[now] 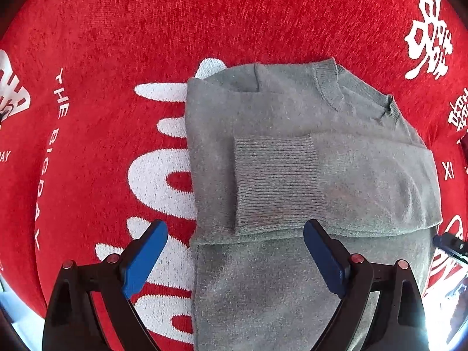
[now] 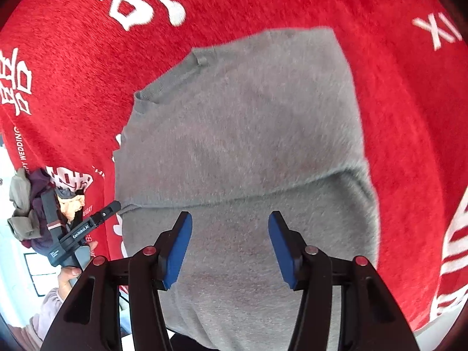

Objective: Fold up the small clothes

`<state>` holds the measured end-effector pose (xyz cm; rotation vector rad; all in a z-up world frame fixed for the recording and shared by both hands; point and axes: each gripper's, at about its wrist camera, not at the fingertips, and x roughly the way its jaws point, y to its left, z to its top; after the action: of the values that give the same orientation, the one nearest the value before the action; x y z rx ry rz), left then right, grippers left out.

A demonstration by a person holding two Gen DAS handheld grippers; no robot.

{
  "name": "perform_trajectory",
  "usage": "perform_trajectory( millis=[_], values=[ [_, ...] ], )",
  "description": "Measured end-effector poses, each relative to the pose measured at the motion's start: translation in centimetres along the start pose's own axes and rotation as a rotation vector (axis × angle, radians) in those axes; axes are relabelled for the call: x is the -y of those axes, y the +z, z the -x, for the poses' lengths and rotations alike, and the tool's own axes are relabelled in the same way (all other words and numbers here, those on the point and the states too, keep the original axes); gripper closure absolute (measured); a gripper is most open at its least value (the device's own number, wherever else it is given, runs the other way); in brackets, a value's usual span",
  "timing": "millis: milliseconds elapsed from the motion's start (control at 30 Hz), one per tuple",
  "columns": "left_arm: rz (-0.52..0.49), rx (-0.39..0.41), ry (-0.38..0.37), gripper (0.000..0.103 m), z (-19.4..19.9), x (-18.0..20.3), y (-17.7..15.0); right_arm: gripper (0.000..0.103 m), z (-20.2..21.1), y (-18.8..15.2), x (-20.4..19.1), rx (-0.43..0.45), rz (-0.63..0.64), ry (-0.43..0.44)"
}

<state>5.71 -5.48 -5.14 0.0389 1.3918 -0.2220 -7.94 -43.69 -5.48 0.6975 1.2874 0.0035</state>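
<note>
A fuzzy grey knit sweater [image 1: 292,146] lies partly folded on a red chenille cloth [image 1: 117,29] with white lettering, its ribbed cuff [image 1: 278,181] laid across the chest. The left tool [image 1: 235,251] and right tool [image 2: 230,245] hang above it, blue pads wide apart, gripping nothing.

"THE BIG DAY" on red cloth [image 1: 102,44]; "GenRobot.AI" on left gripper [image 2: 84,228].

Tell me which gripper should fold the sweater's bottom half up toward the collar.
Probably the right gripper: open, centred over the grey sweater near its lower part. The left gripper, also open, straddles the sweater's side edge, half over the red cloth.
</note>
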Motion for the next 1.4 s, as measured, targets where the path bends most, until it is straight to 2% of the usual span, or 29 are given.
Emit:
perform_trajectory(
  millis=[67,167,267,400,633,733,833,867,900,933,967,1000,1033,1133,1233,1333,1400],
  values=[
    [0.002,-0.003,-0.01,0.009,-0.2,0.0,0.3,0.045,0.8,0.6,0.1,0.021,0.024,-0.015],
    [0.027,0.001,-0.064,0.009,-0.3,-1.0,1.1,0.045,1.8,2.2,1.1,0.049,0.035,-0.044],
    [0.077,0.011,-0.122,0.009,-0.7,-2.7,2.7,0.044,2.3,4.3,2.9,0.067,0.029,-0.074],
    [0.109,0.007,-0.154,0.009,-1.9,-4.2,5.6,0.044,1.7,7.4,6.1,0.065,-0.011,-0.098],
    [0.136,-0.012,-0.168,0.009,-4.5,-4.9,9.1,0.044,0.1,10.3,10.3,0.059,-0.125,0.02],
    [0.151,-0.022,-0.166,0.009,-5.5,-5.0,9.5,0.044,0.0,11.6,11.0,0.064,-0.146,0.089],
    [0.163,-0.015,-0.152,0.009,-6.0,-4.9,9.6,0.044,-0.5,12.7,11.1,0.049,-0.15,0.119],
    [0.162,-0.011,-0.145,0.014,-6.2,-4.6,9.8,0.045,-0.7,13.0,11.2,0.043,-0.154,0.126],
    [0.161,-0.01,-0.134,0.02,-6.3,-4.3,9.9,0.05,-0.8,13.4,11.3,0.036,-0.161,0.131],
    [0.156,-0.006,-0.117,0.034,-6.3,-4.2,10.1,0.057,-0.9,13.7,11.3,0.029,-0.168,0.126],
    [0.154,0.0,-0.114,0.052,-6.3,-4.0,10.3,0.08,-1.0,13.9,11.2,0.017,-0.168,0.119],
    [0.157,0.006,-0.131,0.065,-6.2,-4.0,10.4,0.088,-1.1,14.0,10.8,0.0,-0.152,0.109],
    [0.165,0.005,-0.159,0.083,-6.2,-4.0,10.5,0.088,-0.8,14.0,10.4,0.005,-0.125,0.092],
    [0.149,0.043,-0.149,0.093,-5.0,-4.3,10.5,0.09,0.8,14.0,8.9,0.05,-0.058,0.112],
    [0.116,0.06,-0.127,0.093,-4.7,-4.4,10.1,0.09,1.7,14.1,8.3,0.067,-0.031,0.149],
    [0.171,0.047,-0.118,0.092,-5.9,-5.0,9.9,0.09,0.2,14.4,9.1,0.035,-0.025,0.02],
    [0.207,0.058,-0.109,0.086,-6.1,-5.2,9.9,0.085,-1.2,14.3,9.6,0.021,-0.027,-0.025]
  ],
)
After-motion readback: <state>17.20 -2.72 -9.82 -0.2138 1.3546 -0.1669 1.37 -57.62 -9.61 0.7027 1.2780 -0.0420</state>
